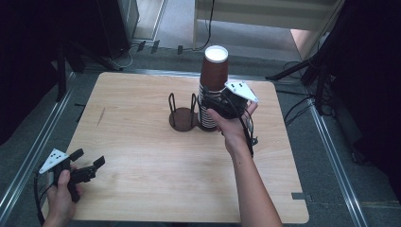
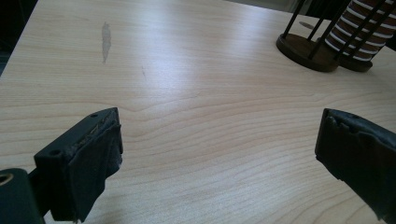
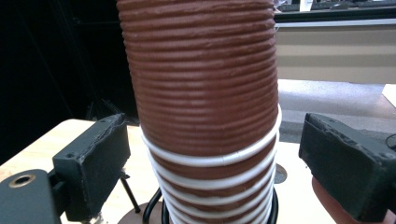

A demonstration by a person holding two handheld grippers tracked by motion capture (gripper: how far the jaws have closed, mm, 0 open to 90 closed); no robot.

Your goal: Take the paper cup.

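A stack of upside-down brown ribbed paper cups point(image 1: 213, 71) with white rims stands in the right bay of a dark wire cup holder point(image 1: 182, 118) at the table's far middle. My right gripper point(image 1: 210, 101) is open, with one jaw on each side of the lower stack and a small gap to it. In the right gripper view the cups point(image 3: 201, 70) rise between the jaws of that gripper point(image 3: 214, 140). My left gripper point(image 1: 90, 157) is open and holds nothing, low over the near left corner. The left gripper view has its gripper point(image 2: 219, 126) wide apart, with the holder point(image 2: 303, 46) and cups point(image 2: 362, 32) far off.
The holder's left bay stands without cups. The light wooden table point(image 1: 142, 156) has a small dark streak point(image 1: 100, 116) near its left side. Dark stands, cables and metal floor rails surround the table.
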